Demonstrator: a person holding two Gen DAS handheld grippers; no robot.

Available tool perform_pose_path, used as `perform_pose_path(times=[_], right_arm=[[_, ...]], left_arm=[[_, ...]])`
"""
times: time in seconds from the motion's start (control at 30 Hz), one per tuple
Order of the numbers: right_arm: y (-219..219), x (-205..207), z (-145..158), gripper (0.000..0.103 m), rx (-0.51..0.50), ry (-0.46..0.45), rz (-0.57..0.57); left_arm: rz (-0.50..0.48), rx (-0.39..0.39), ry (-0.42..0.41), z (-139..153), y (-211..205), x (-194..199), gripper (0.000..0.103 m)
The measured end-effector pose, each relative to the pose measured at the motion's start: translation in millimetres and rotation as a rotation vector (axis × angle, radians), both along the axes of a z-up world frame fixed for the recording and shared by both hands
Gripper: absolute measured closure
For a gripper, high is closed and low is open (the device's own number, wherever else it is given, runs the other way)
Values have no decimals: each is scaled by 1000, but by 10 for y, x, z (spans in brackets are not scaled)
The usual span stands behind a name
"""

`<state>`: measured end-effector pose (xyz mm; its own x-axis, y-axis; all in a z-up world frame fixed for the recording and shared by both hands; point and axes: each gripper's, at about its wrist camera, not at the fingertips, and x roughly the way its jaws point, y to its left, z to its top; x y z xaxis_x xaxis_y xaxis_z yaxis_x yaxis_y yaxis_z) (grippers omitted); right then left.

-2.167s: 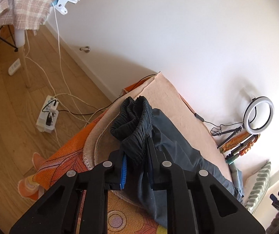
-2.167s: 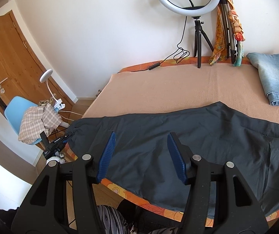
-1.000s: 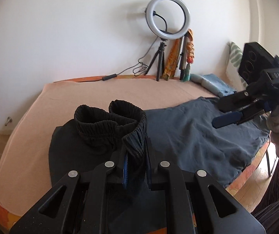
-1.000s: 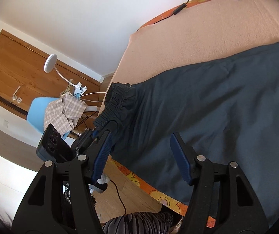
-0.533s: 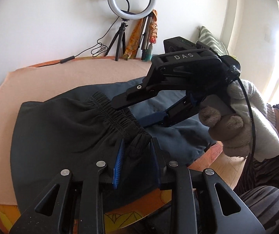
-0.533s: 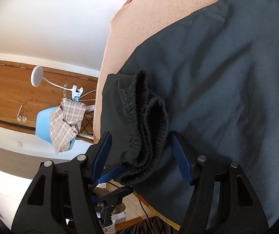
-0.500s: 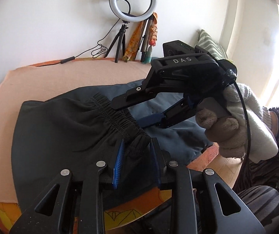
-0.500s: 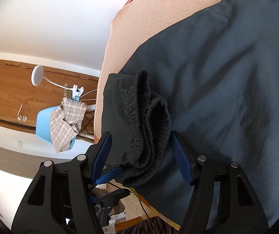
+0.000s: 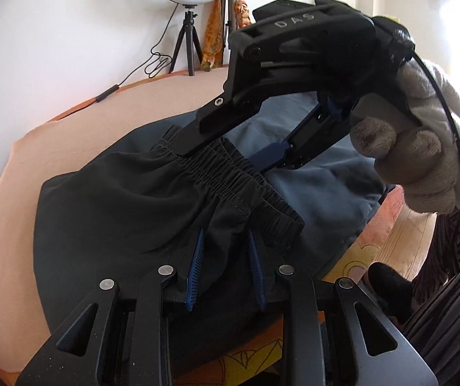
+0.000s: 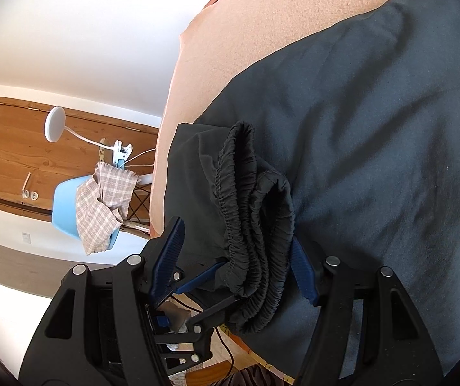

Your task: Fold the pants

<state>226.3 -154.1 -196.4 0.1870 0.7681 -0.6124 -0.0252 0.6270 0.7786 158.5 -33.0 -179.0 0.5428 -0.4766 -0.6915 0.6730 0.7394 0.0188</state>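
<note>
Left hand-held gripper [image 9: 225, 257]: jaws have just been opening, pads now slack beside the pants [image 9: 139, 212] waistband on the bed [image 9: 69, 122]. Right hand-held gripper [image 10: 236, 254]: jaws parted, now straddling the bunched waistband it earlier hovered short of.

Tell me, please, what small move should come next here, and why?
Probably close the right gripper on the bunched waistband. It stands open astride the elastic, while the left gripper has just been opening its jaws with pants fabric between them, so that hold looks loosened. Clamping now should keep the waistband from dropping.
</note>
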Motion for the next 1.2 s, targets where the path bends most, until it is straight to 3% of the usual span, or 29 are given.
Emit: perform_pose_path(times=[0.07, 0.1, 0.13, 0.4, 0.53, 0.6, 0.63, 0.67, 0.73, 0.8, 0.87, 0.9, 1.03, 1.2], right_arm=[[2, 5, -7, 37, 3, -1, -3], [6, 9, -13, 37, 5, -1, -5], [7, 11, -16, 37, 6, -2, -6], [-43, 13, -22, 37, 9, -3, -1], [-19, -23, -24, 37, 5, -15, 14], [15, -46, -5, 37, -19, -37, 18], [47, -59, 14, 46, -47, -54, 27], [88, -65, 29, 67, -84, -65, 45], [133, -67, 48, 81, -144, -82, 70], [97, -63, 84, 83, -142, -98, 64], [31, -53, 147, 84, -135, -118, 62], [-4, -49, 183, 84, -136, -125, 64], [-159, -31, 304, 84, -134, -125, 83], [-386, -82, 517, 84, -203, -151, 107]], left_arm=[[-2, -8, -5, -8, 29, 17, 80], [-5, -29, 0, -5, 67, 21, 86], [-12, -50, 3, 3, 85, 37, 98], [-70, -164, -6, 203, 223, -120, 100], [-91, -115, 0, 79, 135, -189, 100], [-69, -97, 24, -34, 101, -145, 97], [-53, -108, 38, -63, 106, -134, 96], [-39, -127, 49, -67, 124, -117, 95], [-2, -149, 59, -32, 171, -117, 87], [24, -177, 49, 32, 278, -161, 80], [68, -214, 26, 122, 464, -216, 62], [101, -230, 7, 158, 561, -242, 58], [250, -236, -26, 186, 887, -198, 56], [316, -268, -31, 197, 1050, -117, 56]])
